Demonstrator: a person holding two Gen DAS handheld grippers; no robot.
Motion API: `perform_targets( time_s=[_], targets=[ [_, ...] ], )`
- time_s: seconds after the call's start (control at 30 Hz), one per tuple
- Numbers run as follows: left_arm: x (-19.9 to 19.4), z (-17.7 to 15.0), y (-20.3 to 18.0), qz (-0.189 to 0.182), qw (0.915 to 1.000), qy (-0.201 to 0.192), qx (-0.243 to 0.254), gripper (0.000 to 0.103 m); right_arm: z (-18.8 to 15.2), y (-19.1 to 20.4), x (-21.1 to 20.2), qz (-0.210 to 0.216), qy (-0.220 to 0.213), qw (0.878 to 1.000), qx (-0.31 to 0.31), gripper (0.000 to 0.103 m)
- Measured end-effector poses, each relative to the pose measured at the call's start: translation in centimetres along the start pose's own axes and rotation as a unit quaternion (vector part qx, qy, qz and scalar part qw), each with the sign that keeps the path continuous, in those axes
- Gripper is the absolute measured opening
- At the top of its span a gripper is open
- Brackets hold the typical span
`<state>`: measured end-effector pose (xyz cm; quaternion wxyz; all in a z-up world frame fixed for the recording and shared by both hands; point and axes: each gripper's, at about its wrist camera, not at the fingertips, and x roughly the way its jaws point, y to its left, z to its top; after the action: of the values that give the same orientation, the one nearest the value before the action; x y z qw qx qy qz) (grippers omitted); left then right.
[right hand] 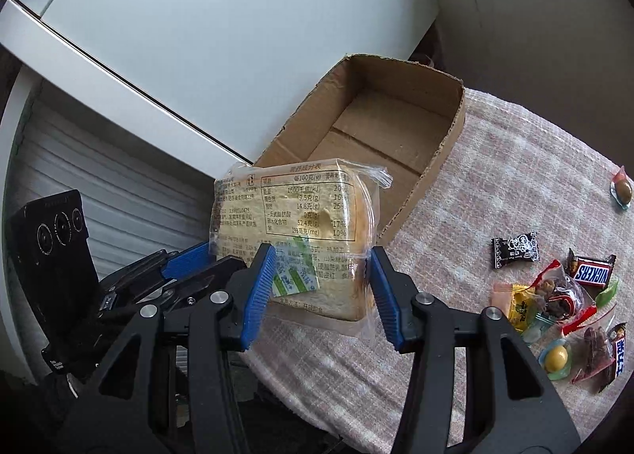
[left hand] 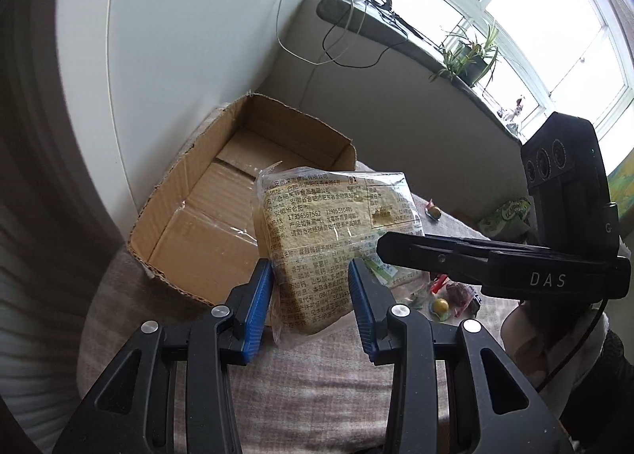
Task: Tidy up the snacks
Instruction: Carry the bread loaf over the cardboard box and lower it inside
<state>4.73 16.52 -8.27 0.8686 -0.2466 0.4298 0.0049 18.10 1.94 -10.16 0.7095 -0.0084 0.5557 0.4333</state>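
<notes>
Because the bread packet [right hand: 293, 240] is sliced loaf sealed in thin clear film, it looks light, soft and easily crushed, and the film is likely slippery, so the sensible hold is low on its sides across the thickness, with only enough squeeze to stop it sliding. It hangs clear of the table [right hand: 495, 184], carried between both claws, just ahead of the open cardboard box [right hand: 396, 125], which lies beyond the packet and appears empty.

The right claw [right hand: 321, 279] has its blue pads clamped on the packet's lower edges, the plastic puckering at the right pad. The left claw [left hand: 311, 287] likewise brackets the lower part of the packet, its pads set against the film on either side, though the contact at its right pad is harder to judge.

The right wrist view shows what the left barely does: the loose sweets to the right of the claw, a Snickers bar [right hand: 590, 269], a black wrapped candy [right hand: 515, 250] and small bags in a heap. The left wrist view alone shows the window sill with a potted plant [left hand: 471, 54] far beyond the box, and the right claw's arm crossing in from the right side.
</notes>
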Motion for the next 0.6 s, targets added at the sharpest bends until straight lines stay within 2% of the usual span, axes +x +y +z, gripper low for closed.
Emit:
perform_targets(
  time_s=[0.4, 0.6],
  targets=[
    [2.3, 1.4, 4.0, 0.039, 0.9989, 0.006, -0.024, 0.036, 3.0, 1.0, 6.0, -0.006, 0.03, 0.999, -0.016, 0.051],
    [3.0, 1.4, 4.3, 0.059, 0.998, 0.012, -0.02, 0.037, 3.5, 0.8, 7.2, -0.015, 0.038, 0.999, -0.02, 0.051]
  ],
)
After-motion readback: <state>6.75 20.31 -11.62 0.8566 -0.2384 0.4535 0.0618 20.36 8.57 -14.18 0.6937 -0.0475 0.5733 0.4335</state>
